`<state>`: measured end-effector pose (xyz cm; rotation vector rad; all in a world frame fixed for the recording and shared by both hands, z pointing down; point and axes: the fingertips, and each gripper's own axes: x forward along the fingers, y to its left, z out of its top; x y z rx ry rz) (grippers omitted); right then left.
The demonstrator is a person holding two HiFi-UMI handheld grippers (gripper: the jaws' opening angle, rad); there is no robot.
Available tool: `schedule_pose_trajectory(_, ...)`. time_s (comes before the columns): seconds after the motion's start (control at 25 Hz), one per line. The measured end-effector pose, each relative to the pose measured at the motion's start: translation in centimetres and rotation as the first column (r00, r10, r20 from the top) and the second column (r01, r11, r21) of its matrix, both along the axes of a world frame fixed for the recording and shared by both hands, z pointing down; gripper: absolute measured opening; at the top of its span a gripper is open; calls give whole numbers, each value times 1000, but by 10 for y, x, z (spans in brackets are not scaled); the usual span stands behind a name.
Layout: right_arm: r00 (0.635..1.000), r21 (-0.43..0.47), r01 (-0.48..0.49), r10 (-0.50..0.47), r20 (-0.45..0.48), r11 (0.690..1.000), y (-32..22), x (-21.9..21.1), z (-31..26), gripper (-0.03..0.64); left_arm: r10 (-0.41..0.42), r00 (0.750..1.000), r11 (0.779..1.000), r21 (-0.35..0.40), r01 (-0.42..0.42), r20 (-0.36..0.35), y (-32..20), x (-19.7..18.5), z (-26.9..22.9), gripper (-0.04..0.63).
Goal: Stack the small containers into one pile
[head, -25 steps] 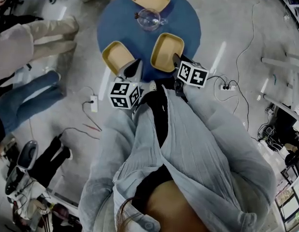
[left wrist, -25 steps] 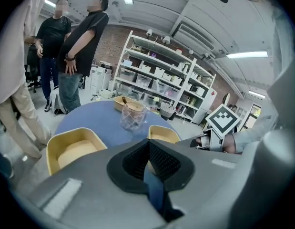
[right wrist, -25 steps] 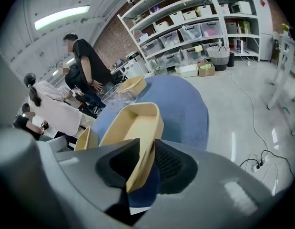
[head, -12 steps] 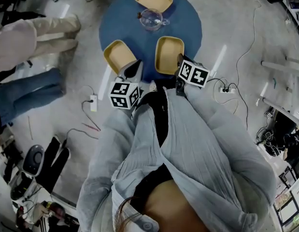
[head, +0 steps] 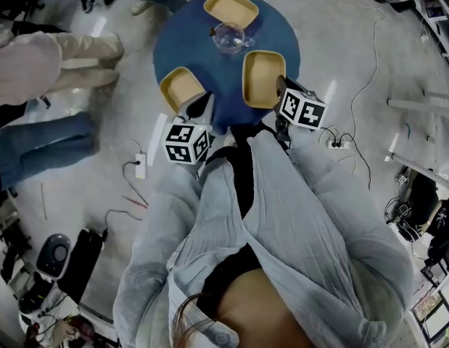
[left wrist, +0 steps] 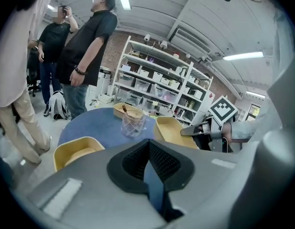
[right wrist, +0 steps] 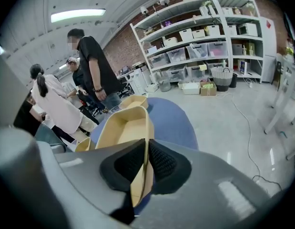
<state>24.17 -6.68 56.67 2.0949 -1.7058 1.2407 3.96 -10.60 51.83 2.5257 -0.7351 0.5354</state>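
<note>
Right gripper (right wrist: 146,151): jaws have just closed on the near wall of a yellow container (right wrist: 121,128), and the pads clamp its rim. Left gripper (left wrist: 148,151): jaws together, empty, just beside a second yellow container (head: 182,89) on the round blue table (head: 180,49). A third container (head: 230,7) sits at the far edge. The containers appear light, rigid and smooth. Grip a side wall deeply, because an edge hold may let one tilt.

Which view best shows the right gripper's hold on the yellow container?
The right gripper view: the right gripper has just closed its fingers on the yellow container. The head view shows both from above, contact unclear. The left gripper view shows them small.
</note>
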Motion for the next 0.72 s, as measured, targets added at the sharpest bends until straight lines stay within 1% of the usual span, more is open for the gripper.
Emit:
schedule_pose_trajectory(0.16, 996, 25, 69, -68, -50, 997, -17, 10, -21, 26, -19, 999, 1000, -3, 19, -28, -11, -2, -8, 11)
schedule_pose_trajectory(0.28, 993, 41, 103, -101, -54, 994, -26, 21, -32, 27, -26, 999, 1000, 8, 26, -43, -18, 3, -15, 11)
schedule_pose_trajectory(0.44, 987, 27, 147, -145, -66, 989, -40, 32, -38, 26, -42, 997, 999, 17, 43, -64, -31, 9, -22, 11)
schedule_pose_trajectory(0.6, 978, 25, 201, -199, -65, 979, -65, 39, -45, 27, -57, 995, 998, 17, 58, -78, -46, 15, -28, 11)
schedule_pose_trajectory(0.72, 966, 24, 252, -249, -74, 968, -88, 46, -52, 26, -70, 995, 997, 22, 71, -76, -60, 20, -31, 11)
